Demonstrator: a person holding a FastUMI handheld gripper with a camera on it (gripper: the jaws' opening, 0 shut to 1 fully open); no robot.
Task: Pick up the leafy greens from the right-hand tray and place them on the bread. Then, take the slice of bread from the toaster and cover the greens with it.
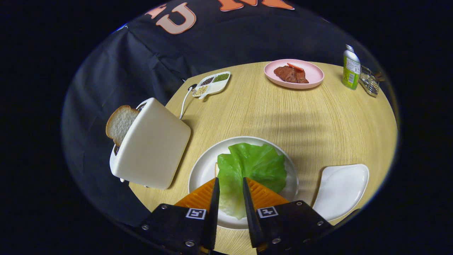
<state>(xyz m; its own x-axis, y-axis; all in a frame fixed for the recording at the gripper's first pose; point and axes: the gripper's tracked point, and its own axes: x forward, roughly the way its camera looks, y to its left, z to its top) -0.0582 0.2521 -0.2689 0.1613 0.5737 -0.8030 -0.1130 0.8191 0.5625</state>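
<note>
Round and pale, the wooden table [269, 113] stands before the booth's black cloth wall. At its 6 o'clock edge sits a white plate [201, 170], and on it the leafy greens [253, 164] lie flat over a slice of bread [216, 169], of which only a thin edge shows at the left side of the leaf. The gripper [230, 184] hangs above the near part of the leaf; its fingers are a little apart, with the pale stem end of the leaf seen between them, and I cannot tell if they touch it. At 4 o'clock from the plate the white tray [341, 189] holds nothing. At 9 o'clock the toaster [152, 145] carries the second slice [119, 124], standing out of its slot.

I judge that the greens are placed and the toaster slice comes next. The leaf could stick to a finger and be dragged off when the gripper lifts. The toaster looks light, so a pull not along the slot may tip it, and a hard squeeze may tear the slice.
</note>
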